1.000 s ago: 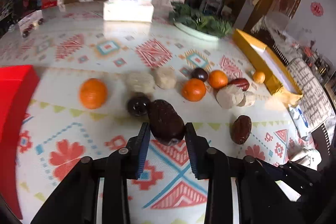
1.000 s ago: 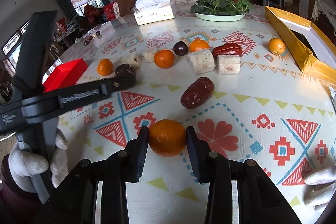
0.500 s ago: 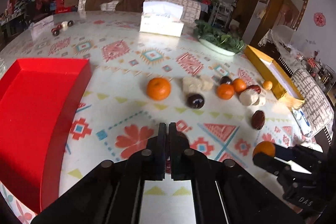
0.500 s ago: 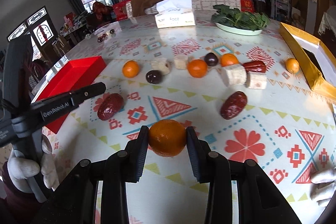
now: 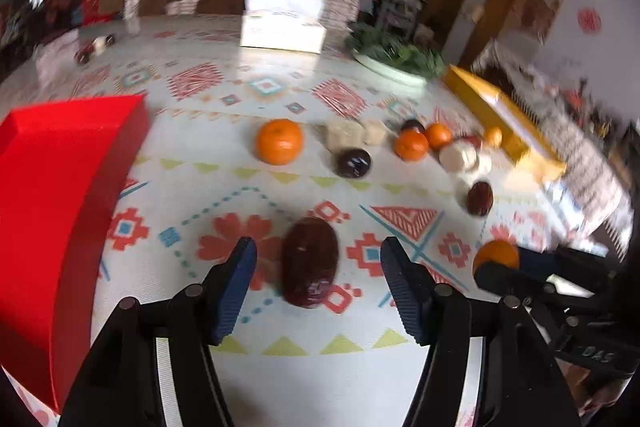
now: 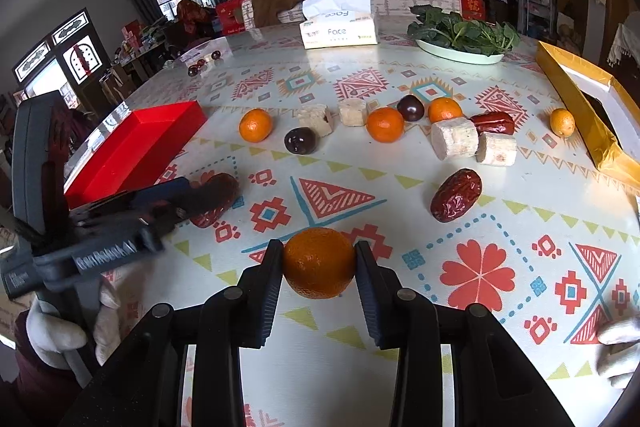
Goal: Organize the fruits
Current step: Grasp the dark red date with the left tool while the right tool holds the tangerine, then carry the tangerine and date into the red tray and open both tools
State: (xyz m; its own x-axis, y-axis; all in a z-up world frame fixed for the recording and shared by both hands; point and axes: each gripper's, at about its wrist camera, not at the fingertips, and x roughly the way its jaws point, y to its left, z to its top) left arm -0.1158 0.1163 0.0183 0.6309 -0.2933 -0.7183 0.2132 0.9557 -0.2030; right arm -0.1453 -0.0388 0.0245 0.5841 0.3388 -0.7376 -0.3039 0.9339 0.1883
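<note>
A red tray (image 5: pixel 60 211) sits on the patterned tablecloth (image 6: pixel 500 227) to the left of the left tongs (image 5: pixel 316 259); only its outer wall and rim show, so what it holds cannot be told. Far ahead and to the right of both tongs lies a yellow box (image 6: pixel 580 107) with a white inside and a dark opening, contents hidden. Beyond the fruit, a pale plate (image 6: pixel 460 53) holds a heap of green leaves (image 6: pixel 464 29), with a tissue box (image 6: pixel 340 27) to its left.

The left tongs are opening, their blue pads clear on both sides of a dark red date (image 5: pixel 310 261) that lies on the cloth between them (wrinkled skin, oval, blurred in this view). The right tongs (image 6: pixel 319 263) are clenched on a small orange (image 6: pixel 319 262), round and bright with a dimpled skin, both pads pressed against its sides above the cloth.

Ahead of the right tongs, a second date (image 6: pixel 456 195) lies alone, glossy and creased. Farther on, a loose row spreads across the table: three more oranges, two dark plums, pale cut chunks of something fibrous, and one more date. A tiny orange fruit (image 6: pixel 562 122) rests just beside the yellow box. White-gloved hands grip both tools.
</note>
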